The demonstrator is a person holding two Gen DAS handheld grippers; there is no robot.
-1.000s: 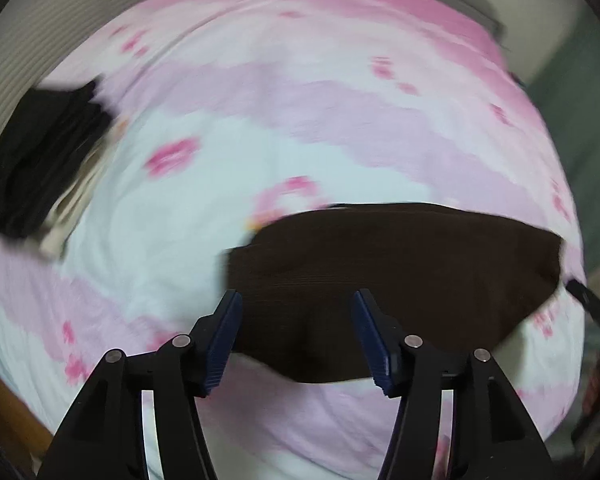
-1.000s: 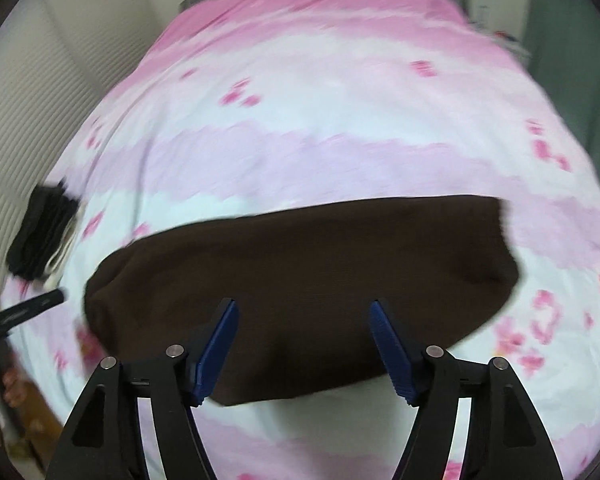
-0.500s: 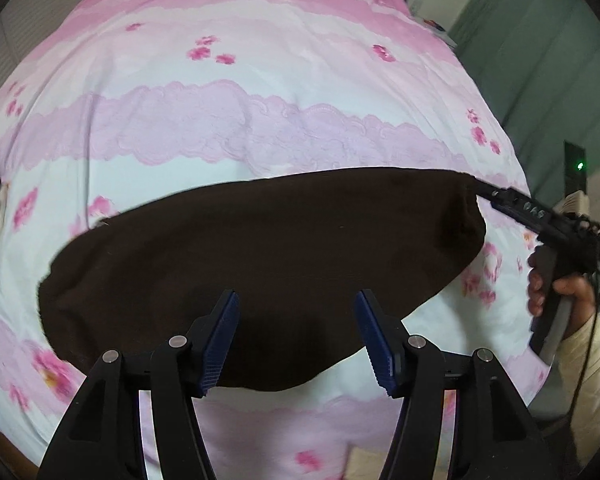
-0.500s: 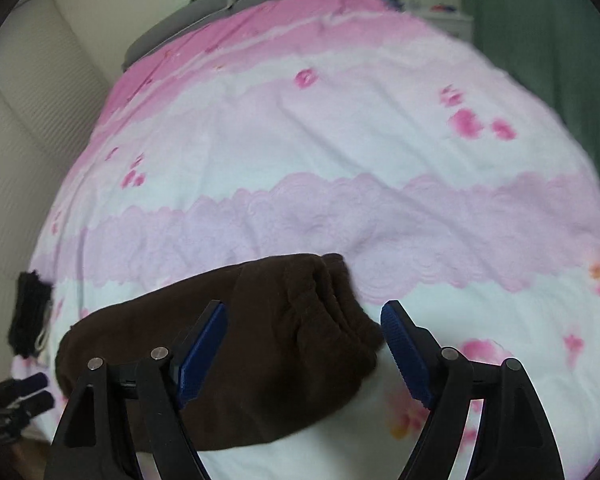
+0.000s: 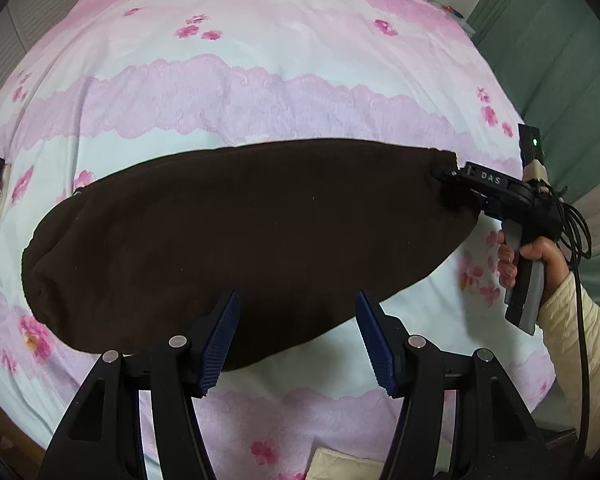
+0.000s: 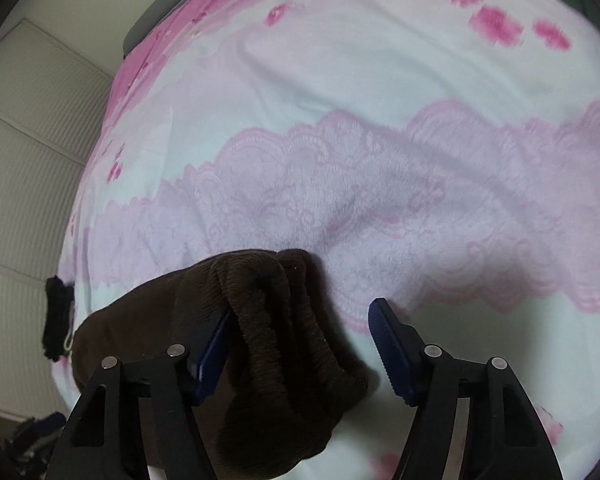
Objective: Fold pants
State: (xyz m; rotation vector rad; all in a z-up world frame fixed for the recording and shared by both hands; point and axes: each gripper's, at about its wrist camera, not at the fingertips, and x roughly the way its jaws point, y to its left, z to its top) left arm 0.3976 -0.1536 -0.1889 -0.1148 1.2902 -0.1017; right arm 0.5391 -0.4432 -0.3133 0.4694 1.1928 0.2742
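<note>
both tongs stand with their blue pads apart. then, largest first: the bed [image 5: 260,80], in a pink and white flowered cover with a lace-pattern band, fills nearly all of both views and carries everything. across the middle of the left view lie the pants [image 5: 252,232], dark brown and soft, spread flat as a long band from the lower left to the right middle of the frame, already looking doubled lengthwise, so the next fold is probably end to end.

at the right edge of that view the right tongs [image 5: 450,178] reach in to the pants' right end, held by a hand [image 5: 528,256] in a cream sleeve. in the right view that ribbed, gathered end [image 6: 284,320] bunches between the open pads at lower centre, against the left pad and clear of the right one. it seems placed there so a squeeze would catch all the layers at once.

the left tongs [image 5: 298,340] sit at the bottom centre of their view, over the near edge of the pants around its middle, clamped on nothing, likely waiting to steady or crease the cloth.

smallest, at the far left edge, a pile of dark folded clothes [image 6: 58,316] lies well apart from the pants.
</note>
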